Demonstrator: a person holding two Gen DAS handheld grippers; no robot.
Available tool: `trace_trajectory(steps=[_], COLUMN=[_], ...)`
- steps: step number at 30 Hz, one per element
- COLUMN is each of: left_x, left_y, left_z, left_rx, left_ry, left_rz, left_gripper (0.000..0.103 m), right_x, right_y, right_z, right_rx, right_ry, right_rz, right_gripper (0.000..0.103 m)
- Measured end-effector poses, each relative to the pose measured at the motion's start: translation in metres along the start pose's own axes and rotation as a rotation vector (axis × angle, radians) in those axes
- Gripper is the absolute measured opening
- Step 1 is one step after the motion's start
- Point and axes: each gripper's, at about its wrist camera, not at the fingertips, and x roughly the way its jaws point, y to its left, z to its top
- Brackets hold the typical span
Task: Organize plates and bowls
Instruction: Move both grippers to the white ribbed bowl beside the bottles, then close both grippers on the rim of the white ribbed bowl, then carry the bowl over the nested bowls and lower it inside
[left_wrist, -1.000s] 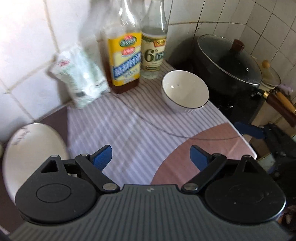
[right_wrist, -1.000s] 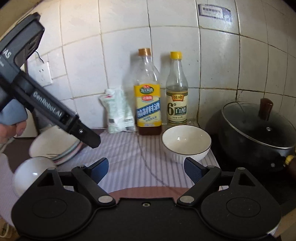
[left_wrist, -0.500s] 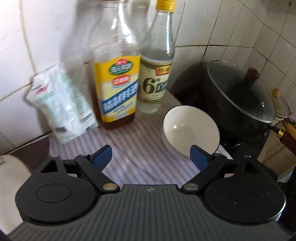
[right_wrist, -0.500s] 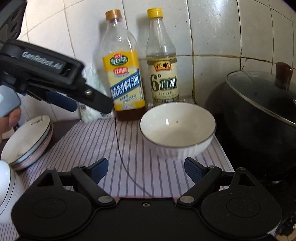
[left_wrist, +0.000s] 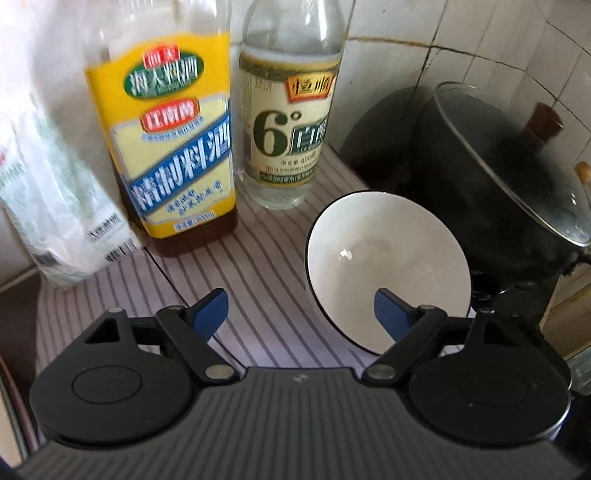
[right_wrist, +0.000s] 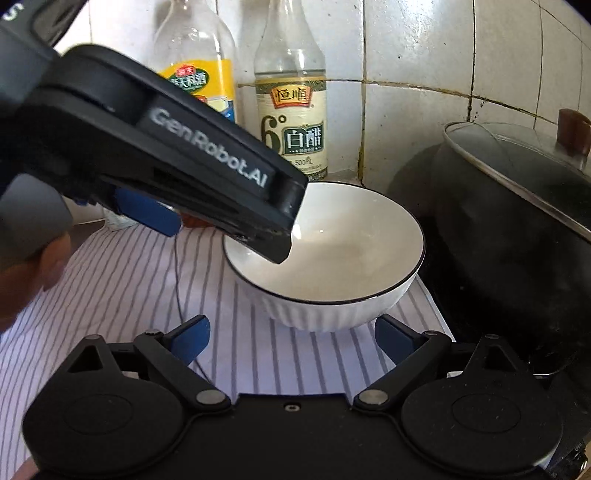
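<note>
Now, the step in hand: reaching for the one bowl on the striped cloth, by my judgement.

Bowl: the white bowl (right_wrist: 325, 258) with a thin dark rim stands upright and empty near the cloth's right edge, just beside the black lidded pot (right_wrist: 517, 229) and in front of the vinegar bottle (right_wrist: 291, 110).

Left gripper: the left gripper (left_wrist: 301, 314) has its blue pads spread wide with nothing between them. From its own camera the right pad (left_wrist: 391, 314) overlaps the bowl's near-left wall, the left pad is over bare cloth. In the right wrist view its tip hangs over the bowl's left rim; whether it touches, I cannot tell.

Right gripper: the right gripper (right_wrist: 291, 338) is also spread and empty, low at the cloth's near edge, with the bowl straight ahead and centred between its fingers.

Key relation: the bowl lies ahead and to the right of the left gripper, which looks the nearer of the two. Being round, the bowl has no long axis; the rim is the likely hold.

Risk: the pot and both bottles (left_wrist: 173, 147) stand close, leaving little room behind the bowl.
</note>
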Motion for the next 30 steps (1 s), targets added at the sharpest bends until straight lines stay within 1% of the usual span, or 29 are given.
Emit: trace_trajectory(steps=[3,4,5,6,7,8,10,12,14,15,16,18,20,25,30], left_x=[0.014,0.019,0.024,0.027,0.030,0.030,0.030,0.031,0.032,0.031,0.031,0.029,0.024,0.012,-0.014], left_y=[0.006,0.009,0.013,0.015,0.017,0.018,0.017,0.017,0.017,0.018,0.016,0.012,0.009,0.015,0.017], left_z=[0.003,0.004,0.004,0.005,0.005,0.005,0.006,0.006,0.005,0.005,0.004,0.003,0.002,0.001,0.000], left_rx=[-0.031,-0.060,-0.093,-0.116,-0.133,-0.137,-0.117,-0.110,-0.111,-0.114,-0.111,-0.092,-0.078,-0.088,-0.078], left_ry=[0.011,0.022,0.033,0.041,0.051,0.042,0.044,0.057,0.056,0.056,0.058,0.055,0.058,0.080,0.063], left_rz=[-0.084,-0.075,-0.064,-0.068,-0.069,-0.063,-0.072,-0.080,-0.108,-0.124,-0.128,-0.107,-0.104,-0.129,-0.132], left_gripper=[0.082,0.082,0.080,0.072,0.066,0.065,0.044,0.030,0.020,0.013,0.012,0.012,0.012,0.012,0.012], right_x=[0.003,0.004,0.006,0.006,0.009,0.010,0.013,0.015,0.017,0.017,0.017,0.017,0.016,0.009,-0.012], right_y=[-0.003,-0.004,-0.004,-0.004,-0.003,-0.004,-0.007,-0.010,-0.012,-0.013,-0.012,-0.010,-0.010,-0.006,0.007], right_z=[-0.001,-0.002,-0.002,-0.001,0.000,0.001,0.003,0.006,0.011,0.014,0.016,0.015,0.012,0.014,0.017], right_rx=[0.017,0.034,0.039,0.040,0.041,0.045,0.057,0.059,0.061,0.068,0.072,0.065,0.087,0.070,0.058], right_ry=[-0.027,-0.028,-0.023,-0.022,-0.025,-0.024,-0.024,-0.024,-0.019,-0.014,-0.007,-0.007,-0.011,-0.028,-0.067], right_rz=[-0.001,0.006,0.015,0.011,0.004,0.001,0.006,-0.005,-0.008,-0.010,-0.011,-0.016,-0.013,-0.012,-0.006], right_gripper=[0.098,0.098,0.098,0.098,0.098,0.098,0.098,0.098,0.098,0.098,0.098,0.098,0.097,0.097,0.097])
